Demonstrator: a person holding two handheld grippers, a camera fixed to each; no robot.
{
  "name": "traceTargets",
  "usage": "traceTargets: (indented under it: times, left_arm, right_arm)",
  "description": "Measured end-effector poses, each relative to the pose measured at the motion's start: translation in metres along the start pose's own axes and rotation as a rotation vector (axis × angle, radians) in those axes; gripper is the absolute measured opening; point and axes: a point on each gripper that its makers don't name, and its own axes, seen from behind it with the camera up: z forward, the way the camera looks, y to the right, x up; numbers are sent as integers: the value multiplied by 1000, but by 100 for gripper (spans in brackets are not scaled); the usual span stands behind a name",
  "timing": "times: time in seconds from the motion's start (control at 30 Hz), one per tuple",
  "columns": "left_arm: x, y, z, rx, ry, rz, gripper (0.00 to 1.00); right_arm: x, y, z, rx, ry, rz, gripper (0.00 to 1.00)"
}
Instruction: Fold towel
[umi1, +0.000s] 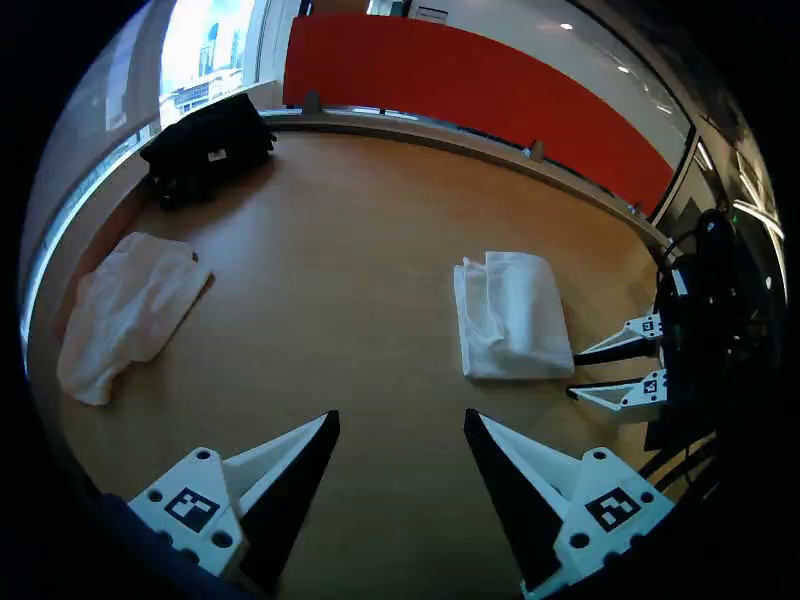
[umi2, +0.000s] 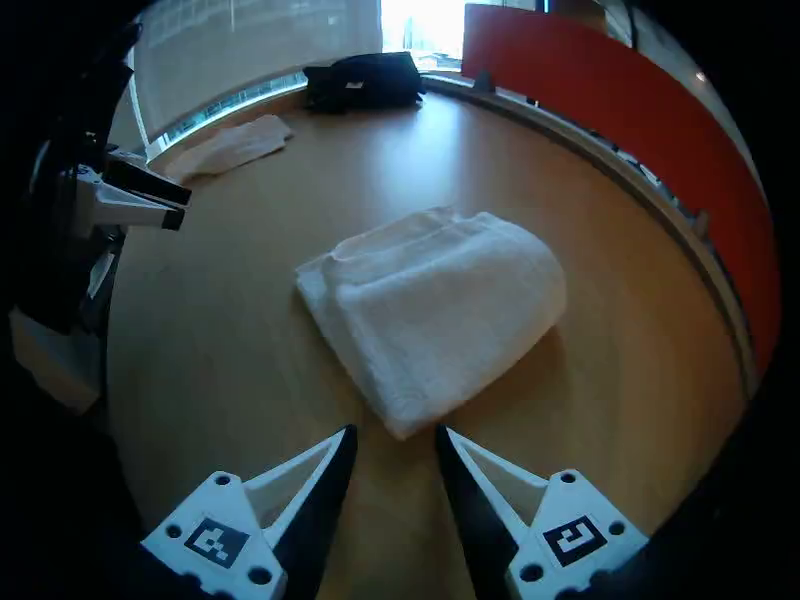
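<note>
A white towel (umi1: 512, 315) (umi2: 440, 300) lies folded into a thick rectangle on the wooden table (umi1: 350, 260) (umi2: 230, 330). My right gripper (umi2: 394, 432) (umi1: 573, 375) is open, its tips just short of the towel's near corner and holding nothing. In the left gripper view it reaches in from the right, next to the towel's lower right corner. My left gripper (umi1: 401, 418) (umi2: 185, 203) stands open over bare wood, well short of the towel and to its left. A second white towel (umi1: 130, 310) (umi2: 235, 145) lies crumpled and unfolded near the table's far side.
A black bag (umi1: 210, 145) (umi2: 362, 80) sits in the table's corner by the window. A red partition (umi1: 480, 90) (umi2: 620, 110) runs along the back edge behind a raised rim. Bare wood stretches between the two towels.
</note>
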Motion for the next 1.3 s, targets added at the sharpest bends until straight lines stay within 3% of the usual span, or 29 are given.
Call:
traceTargets:
  times: [0.67, 1.0, 1.3]
  left_arm:
    - [-2, -1, -1, 1, 2, 1, 93]
    - [0, 0, -1, -4, 5, 7, 93]
    - [7, 2, 1, -15, 18, 7, 93]
  right_arm:
    - [-2, 8, 5, -28, 1, 43, 7]
    - [5, 11, 1, -48, 12, 32, 3]
    - [47, 20, -25, -71, 83, 4, 3]
